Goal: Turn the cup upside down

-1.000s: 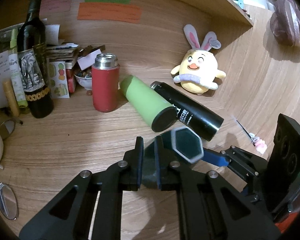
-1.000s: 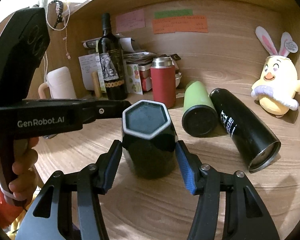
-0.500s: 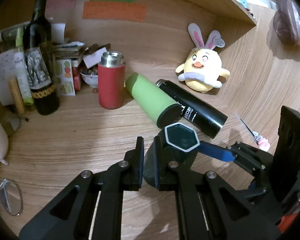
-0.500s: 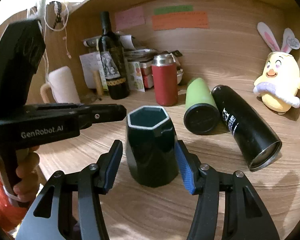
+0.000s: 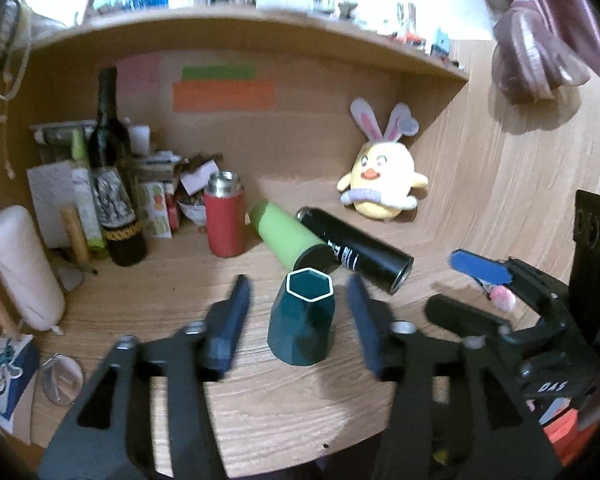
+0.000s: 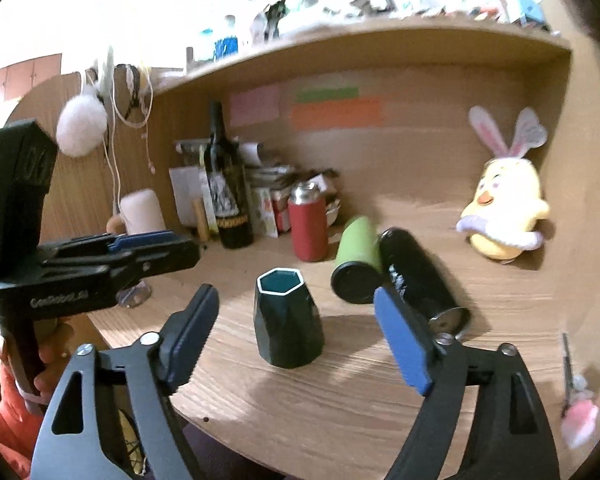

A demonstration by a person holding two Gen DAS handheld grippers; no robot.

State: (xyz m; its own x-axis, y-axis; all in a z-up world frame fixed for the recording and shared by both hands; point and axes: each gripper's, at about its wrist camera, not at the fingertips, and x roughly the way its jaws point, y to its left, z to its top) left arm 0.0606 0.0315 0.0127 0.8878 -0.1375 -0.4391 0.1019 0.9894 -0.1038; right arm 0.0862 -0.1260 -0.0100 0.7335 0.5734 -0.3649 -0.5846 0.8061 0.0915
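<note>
A dark green hexagonal cup [image 5: 302, 322] with a white rim stands on the wooden desk, narrow white-rimmed end up, wider end down. It also shows in the right wrist view [image 6: 287, 322]. My left gripper [image 5: 298, 312] is open, its fingers wide on either side of the cup and pulled back from it. My right gripper [image 6: 296, 330] is open too, its blue pads apart from the cup on both sides. Neither gripper touches the cup.
Behind the cup lie a green bottle [image 5: 288, 236] and a black bottle [image 5: 356, 250]. A red flask [image 5: 225, 216] and a wine bottle [image 5: 114, 184] stand further back, a plush chick [image 5: 382, 178] at the right. A white mug [image 5: 18, 268] and small mirror [image 5: 62, 378] sit at the left.
Both grippers have opened and drawn back from the cup. The cup, held between them before, now stands free on the desk.
</note>
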